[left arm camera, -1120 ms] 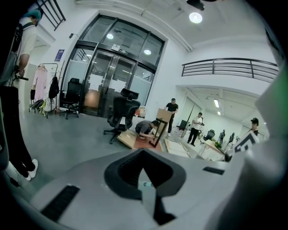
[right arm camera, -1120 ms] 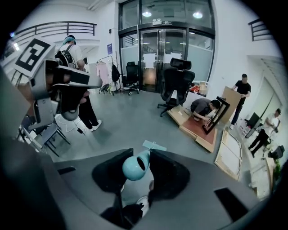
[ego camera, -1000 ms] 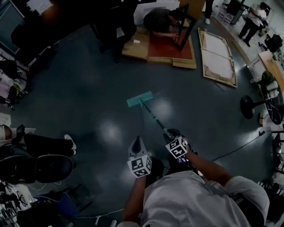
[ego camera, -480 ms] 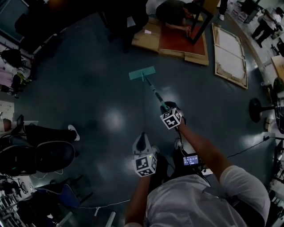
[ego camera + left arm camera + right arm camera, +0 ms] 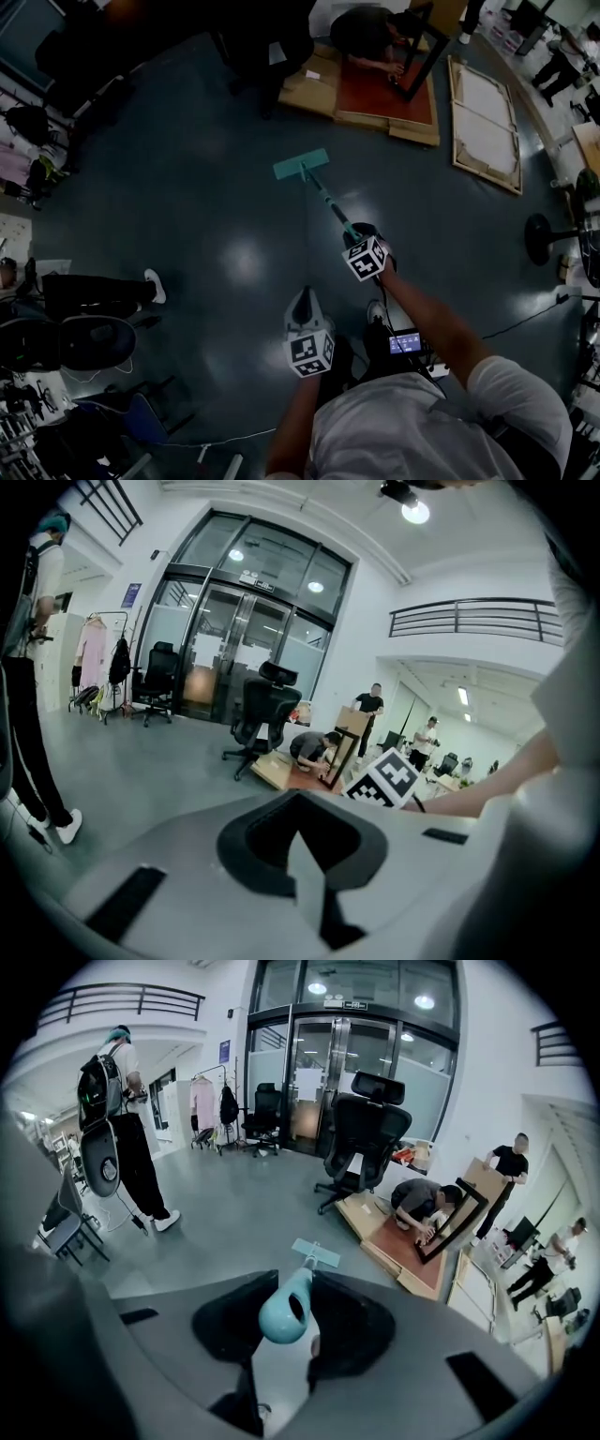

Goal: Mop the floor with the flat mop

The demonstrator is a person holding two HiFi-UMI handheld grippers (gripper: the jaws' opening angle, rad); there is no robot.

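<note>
The right gripper (image 5: 286, 1314) has its jaws closed on the rounded teal end of the flat mop's handle (image 5: 284, 1305). From there the handle runs forward and down to the mop head (image 5: 302, 165), which lies flat on the dark, glossy floor (image 5: 187, 206) well ahead of the person. The left gripper (image 5: 305, 860) is off the mop, low and to the left of the right one, its jaws drawn together with nothing between them. Beyond the mop head a person (image 5: 366, 30) crouches over flattened cardboard (image 5: 323, 89). An office chair (image 5: 364, 1138) stands near it.
</note>
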